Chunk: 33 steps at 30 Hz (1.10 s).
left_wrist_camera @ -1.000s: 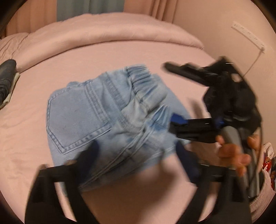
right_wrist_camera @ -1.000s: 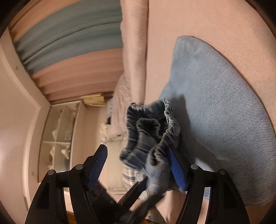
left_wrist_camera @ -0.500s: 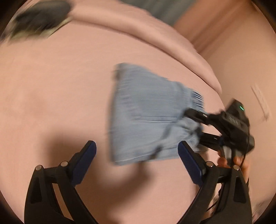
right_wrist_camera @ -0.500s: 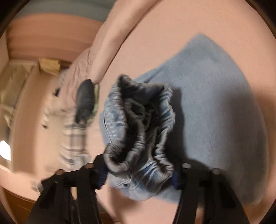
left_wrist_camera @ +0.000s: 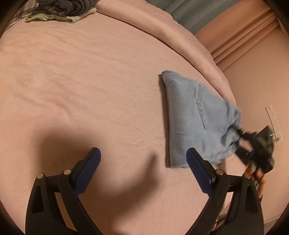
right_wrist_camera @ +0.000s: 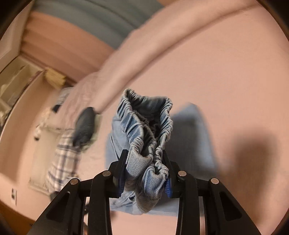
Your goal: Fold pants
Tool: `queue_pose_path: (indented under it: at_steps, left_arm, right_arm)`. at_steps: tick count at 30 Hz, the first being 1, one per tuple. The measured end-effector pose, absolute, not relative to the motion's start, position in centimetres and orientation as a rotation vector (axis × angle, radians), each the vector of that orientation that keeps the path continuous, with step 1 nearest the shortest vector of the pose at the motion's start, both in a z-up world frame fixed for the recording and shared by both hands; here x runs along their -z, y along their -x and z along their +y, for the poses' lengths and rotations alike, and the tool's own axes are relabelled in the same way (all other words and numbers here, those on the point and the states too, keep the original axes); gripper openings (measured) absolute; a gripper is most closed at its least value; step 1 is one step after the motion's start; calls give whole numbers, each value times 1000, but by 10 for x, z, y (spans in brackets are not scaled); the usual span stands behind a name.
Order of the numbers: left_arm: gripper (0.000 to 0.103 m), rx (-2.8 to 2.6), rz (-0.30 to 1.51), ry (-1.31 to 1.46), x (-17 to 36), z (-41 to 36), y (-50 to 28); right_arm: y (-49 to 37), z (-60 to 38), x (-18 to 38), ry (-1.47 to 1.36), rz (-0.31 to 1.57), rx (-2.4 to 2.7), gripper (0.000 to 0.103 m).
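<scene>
- Where our right gripper [right_wrist_camera: 144, 171] meets the cloth, we see its black jaws with blue ribbed pads closing on the bunched elastic waistband [right_wrist_camera: 148, 126] of the pants [left_wrist_camera: 196, 119], the gathered denim pinched between both pads.
- Puckered and ridged, the waistband rises from that grip in a loose loop, its twill weave plain on the nearest fold.
- Beyond the waistband the pants are a folded, light blue denim packet, roughly wedge-shaped, with a stitched back pocket on top; the far part lies flat on the pink bedsheet [left_wrist_camera: 90, 90] while the waistband end is lifted off it.
- Left of the pants, our left gripper [left_wrist_camera: 143, 171] hangs over bare sheet with its fingers spread wide, the blue pads holding and touching nothing; its right pad shows just in front of the pants' near edge.
- A dark soft shadow lies on the sheet left of the pants, below that gripper.
- From the left wrist view, a hand [left_wrist_camera: 257, 173] grips the right gripper's handle just right of the pants.
- The sheet is smooth, matte and faintly creased.
- Far beyond the pants, on the left, a stack of folded clothes [left_wrist_camera: 61, 9] sits at the sheet's edge: dark denim over pale fabric.
- Behind the pants a thick pink duvet roll [left_wrist_camera: 180, 36] borders the sheet.
</scene>
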<state>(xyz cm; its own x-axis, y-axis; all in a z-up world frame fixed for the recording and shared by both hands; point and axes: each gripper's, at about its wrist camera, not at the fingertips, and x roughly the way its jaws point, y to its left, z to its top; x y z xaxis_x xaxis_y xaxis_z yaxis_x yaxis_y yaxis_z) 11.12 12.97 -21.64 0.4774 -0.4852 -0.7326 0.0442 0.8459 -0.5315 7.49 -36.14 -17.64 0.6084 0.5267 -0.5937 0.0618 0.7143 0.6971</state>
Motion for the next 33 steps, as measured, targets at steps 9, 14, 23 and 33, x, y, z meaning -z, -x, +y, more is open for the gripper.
queue_pose_path:
  at_steps: [9, 14, 23, 33]
  left_arm:
    - [96, 394, 1057, 420, 206, 99, -130]
    - [96, 444, 1037, 373, 191, 78, -149]
    - [96, 529, 1023, 268, 175, 9, -198]
    - [102, 516, 1216, 137, 226, -65, -258]
  right_arm:
    - [-76, -392, 216, -803, 993, -287, 45]
    - [-55, -391, 186, -672, 920, -191, 64]
    - [-40, -345, 131, -269, 696, -180, 50]
    - [-56, -288, 201, -27, 853, -259, 22]
